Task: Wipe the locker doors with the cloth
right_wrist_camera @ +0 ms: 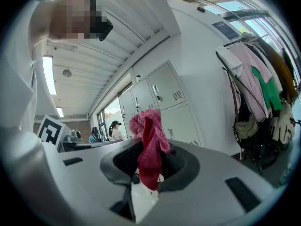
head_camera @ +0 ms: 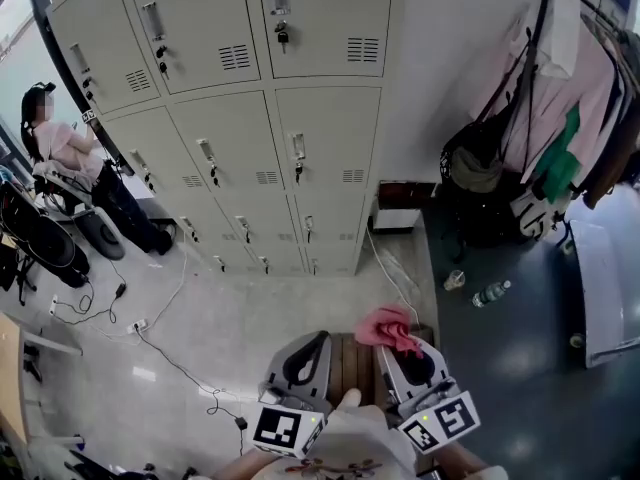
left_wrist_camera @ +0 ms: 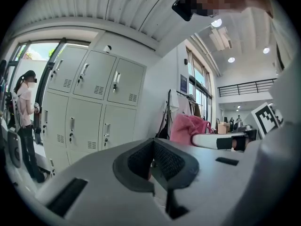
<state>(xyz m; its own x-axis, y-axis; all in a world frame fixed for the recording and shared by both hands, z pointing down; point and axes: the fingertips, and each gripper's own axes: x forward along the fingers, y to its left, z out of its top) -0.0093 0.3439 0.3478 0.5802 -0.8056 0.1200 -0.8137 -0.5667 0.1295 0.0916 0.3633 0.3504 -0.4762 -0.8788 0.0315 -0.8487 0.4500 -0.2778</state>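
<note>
A bank of grey locker doors [head_camera: 240,118] stands ahead across the floor, also seen in the left gripper view [left_wrist_camera: 89,102] and the right gripper view [right_wrist_camera: 160,98]. My right gripper [head_camera: 408,346] is low in the head view, shut on a pink-red cloth [head_camera: 388,328]. In the right gripper view the cloth [right_wrist_camera: 148,145] bunches above and hangs below the jaws [right_wrist_camera: 149,157]. My left gripper [head_camera: 322,338] is beside it, shut with nothing between its pads [left_wrist_camera: 153,147]. The cloth [left_wrist_camera: 188,128] shows to its right. Both grippers are well short of the lockers.
A person [head_camera: 70,158] stands at the left by the lockers, with cables [head_camera: 170,348] trailing over the floor. A clothes rack [head_camera: 570,108] and black bag [head_camera: 480,168] fill the right. Two bottles [head_camera: 490,293] lie on the dark floor. A wooden slatted surface [head_camera: 350,363] is under the grippers.
</note>
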